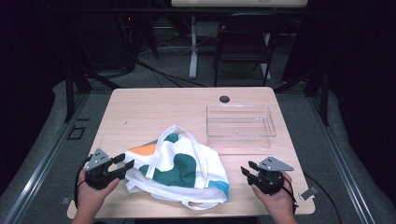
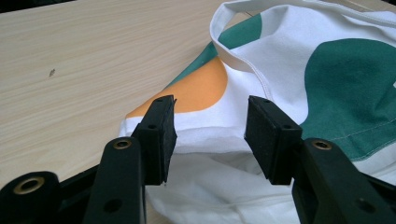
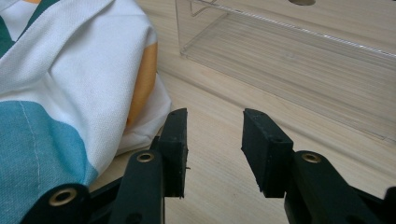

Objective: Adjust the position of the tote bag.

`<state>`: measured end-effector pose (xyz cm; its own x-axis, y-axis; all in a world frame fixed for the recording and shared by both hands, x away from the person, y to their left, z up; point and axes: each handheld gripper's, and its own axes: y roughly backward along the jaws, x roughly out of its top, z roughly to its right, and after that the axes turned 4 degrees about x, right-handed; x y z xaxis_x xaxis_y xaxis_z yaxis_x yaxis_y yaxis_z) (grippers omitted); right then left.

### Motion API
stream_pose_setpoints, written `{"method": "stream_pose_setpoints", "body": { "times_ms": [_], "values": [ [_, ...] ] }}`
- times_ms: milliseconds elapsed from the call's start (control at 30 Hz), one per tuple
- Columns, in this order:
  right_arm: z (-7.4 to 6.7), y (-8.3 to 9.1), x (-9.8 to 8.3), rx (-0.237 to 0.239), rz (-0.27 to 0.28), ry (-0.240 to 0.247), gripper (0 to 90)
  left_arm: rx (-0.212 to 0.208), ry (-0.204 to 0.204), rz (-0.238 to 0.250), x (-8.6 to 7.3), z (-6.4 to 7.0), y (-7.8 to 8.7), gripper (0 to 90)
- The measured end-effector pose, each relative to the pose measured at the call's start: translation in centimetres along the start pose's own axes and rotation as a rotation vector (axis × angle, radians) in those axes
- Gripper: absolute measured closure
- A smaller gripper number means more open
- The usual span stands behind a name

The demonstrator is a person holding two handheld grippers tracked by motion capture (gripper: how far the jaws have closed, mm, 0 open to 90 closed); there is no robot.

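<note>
A: Status of the surface (image 1: 140,109) and the load?

B: The largest item, a cloth tote bag (image 1: 187,172) printed in green, orange and blue, lies crumpled and flat between the two tools. Its near-left corner sits directly ahead of the left gripper (image 1: 123,164), whose fingers (image 2: 161,135) stand well apart around that edge. No pad presses the cloth, so nothing is held.

A: And the right gripper (image 1: 247,169)?

B: Its fingers (image 3: 175,144) are parted over bare wood and hold nothing. The bag's right side lies just to their left. Judged purpose: each tool is staged at one side of the bag so both can take the cloth together.

A: Containers?

B: A clear plastic bin (image 1: 241,122) stands beyond the right fingers, apart from the bag. It is empty. A bag handle (image 1: 161,151) loops loosely on top.
</note>
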<state>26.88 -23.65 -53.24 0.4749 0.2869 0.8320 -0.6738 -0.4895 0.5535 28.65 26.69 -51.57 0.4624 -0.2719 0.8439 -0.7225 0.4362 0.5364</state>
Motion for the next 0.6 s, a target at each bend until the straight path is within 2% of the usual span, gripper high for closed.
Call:
{"method": "stream_pose_setpoints", "body": {
  "times_ms": [200,267,433,533,600],
  "values": [
    [-0.5,-0.3,0.4,0.03,-0.028,0.024,66.5,-0.013,-0.02,-0.008,0.0,0.5,0.2,55.8],
    [-0.7,-0.5,0.5,0.038,-0.041,0.041,67.3,-0.013,0.0,0.009,0.2,0.4,0.3,57.7],
    [-0.9,-0.7,0.7,0.03,-0.035,0.044,67.0,-0.02,0.024,0.006,0.4,0.4,0.2,57.9],
    [-0.8,-0.5,0.5,0.036,-0.036,0.028,67.0,-0.05,-0.02,-0.01,0.6,1.0,0.0,57.6],
    [-0.8,-0.4,0.4,0.044,-0.041,0.014,67.3,-0.073,-0.034,-0.016,0.6,1.2,-0.1,57.1]
  ]
}}
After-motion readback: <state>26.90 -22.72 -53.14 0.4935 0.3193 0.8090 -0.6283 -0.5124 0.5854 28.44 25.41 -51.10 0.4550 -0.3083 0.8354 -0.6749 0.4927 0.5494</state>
